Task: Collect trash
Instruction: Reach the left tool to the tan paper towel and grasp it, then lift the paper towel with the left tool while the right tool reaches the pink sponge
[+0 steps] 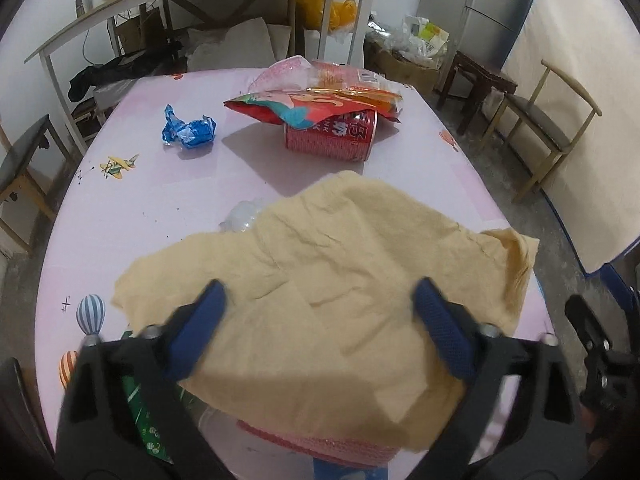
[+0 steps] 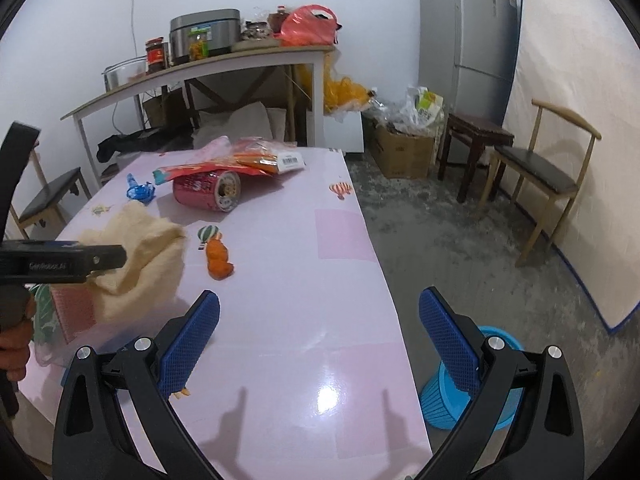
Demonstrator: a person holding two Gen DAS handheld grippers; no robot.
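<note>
Worktop point(image 2: 352, 280): pink patterned cover, carrying scattered trash. Left gripper point(image 1: 320, 320): jaws spread wide above a crumpled tan paper sheet point(image 1: 340, 280) that lies over a pink-rimmed container point(image 1: 320, 446) at the near edge; whether the pads touch the sheet cannot be told. Right gripper point(image 2: 320, 336): jaws released, nothing between them, hanging over the bare near corner of the worktop. Further items on the worktop: red can point(image 1: 332, 136) lying on its side towards the far end; red and orange snack bags point(image 1: 320, 96) resting on top of it; blue crumpled wrapper point(image 1: 188, 132) to its left, apart; orange scrap point(image 2: 219, 258) near the middle. On the floor just beside the worktop's right edge: blue bin point(image 2: 472, 396).
</note>
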